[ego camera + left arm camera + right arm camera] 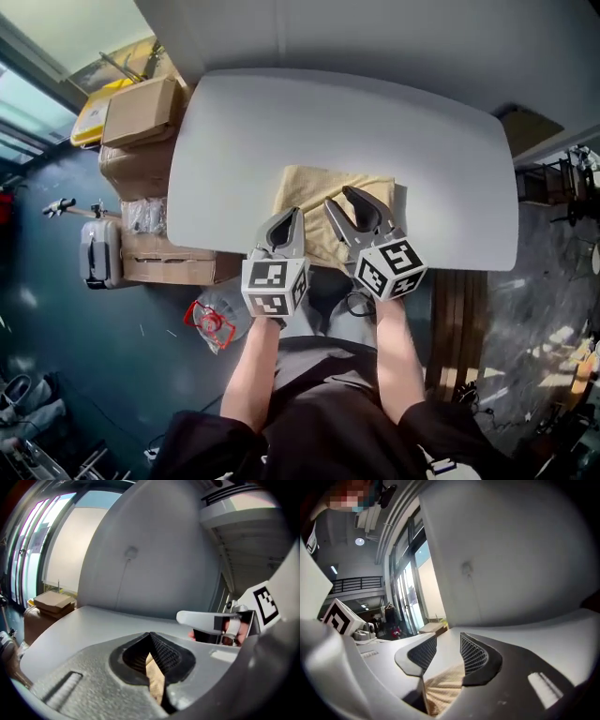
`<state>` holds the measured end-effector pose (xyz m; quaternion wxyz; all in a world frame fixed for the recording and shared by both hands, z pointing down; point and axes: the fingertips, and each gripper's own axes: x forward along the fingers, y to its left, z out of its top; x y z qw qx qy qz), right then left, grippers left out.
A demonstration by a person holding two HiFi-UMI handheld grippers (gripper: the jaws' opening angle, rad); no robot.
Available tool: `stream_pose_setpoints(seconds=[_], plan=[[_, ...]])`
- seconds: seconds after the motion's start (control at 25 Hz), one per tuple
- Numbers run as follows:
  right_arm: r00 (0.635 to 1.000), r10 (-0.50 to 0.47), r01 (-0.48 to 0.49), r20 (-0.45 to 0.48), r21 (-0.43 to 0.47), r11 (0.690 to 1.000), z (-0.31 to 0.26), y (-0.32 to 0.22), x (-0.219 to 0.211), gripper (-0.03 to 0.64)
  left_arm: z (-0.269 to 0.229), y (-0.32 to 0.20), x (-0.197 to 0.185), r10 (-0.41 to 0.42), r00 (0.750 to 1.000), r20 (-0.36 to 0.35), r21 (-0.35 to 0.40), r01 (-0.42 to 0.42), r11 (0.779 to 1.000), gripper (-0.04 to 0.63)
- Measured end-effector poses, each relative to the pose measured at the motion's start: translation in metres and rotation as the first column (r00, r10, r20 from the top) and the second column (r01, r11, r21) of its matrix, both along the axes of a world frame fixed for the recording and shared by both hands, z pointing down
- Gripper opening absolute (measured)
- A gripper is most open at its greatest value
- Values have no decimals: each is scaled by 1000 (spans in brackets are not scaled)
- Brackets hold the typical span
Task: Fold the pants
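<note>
The tan pants point(323, 192) lie folded into a small rectangle near the front edge of the grey table point(281, 122). Both grippers hover over the near half of the cloth, side by side. My left gripper point(296, 214) is shut, its tips meeting with nothing between them; in its own view the pants point(155, 679) show only below the closed tips point(150, 635). My right gripper point(342, 199) is open, its fingers spread above the cloth. In the right gripper view the gap point(447, 641) is empty and the pants point(443, 688) lie beneath it.
Cardboard boxes point(141, 112) and a grey suitcase point(98, 253) stand on the floor left of the table. A red and clear object point(211, 323) lies on the floor near my left arm. Wooden slats point(459, 319) sit at the right. A grey wall point(154, 550) rises behind the table.
</note>
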<state>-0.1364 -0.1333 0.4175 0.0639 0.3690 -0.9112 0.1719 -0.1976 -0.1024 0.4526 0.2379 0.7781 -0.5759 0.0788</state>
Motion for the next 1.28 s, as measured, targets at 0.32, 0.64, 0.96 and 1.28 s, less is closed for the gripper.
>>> stream_pose_setpoints(seconds=[0.32,0.64,0.96,1.28], plan=[[981,185,-195,65,261,945,-116,-26,88,132,-97,-52,58,106,994,-21,208,-99,973,3],[950,295,-312,106,404,860,-187,-33,164,115,-173,-80,91,143,990,-10,358,-130,924,3],[926,370,-362,75,455,814,-215,-43,208,75,-224,-89,127,164,986,-13,444,-141,885,3],[919,394,-355,6,445,822,-209,-57,214,6,-222,-96,133,149,989,-19,423,-127,897,3]])
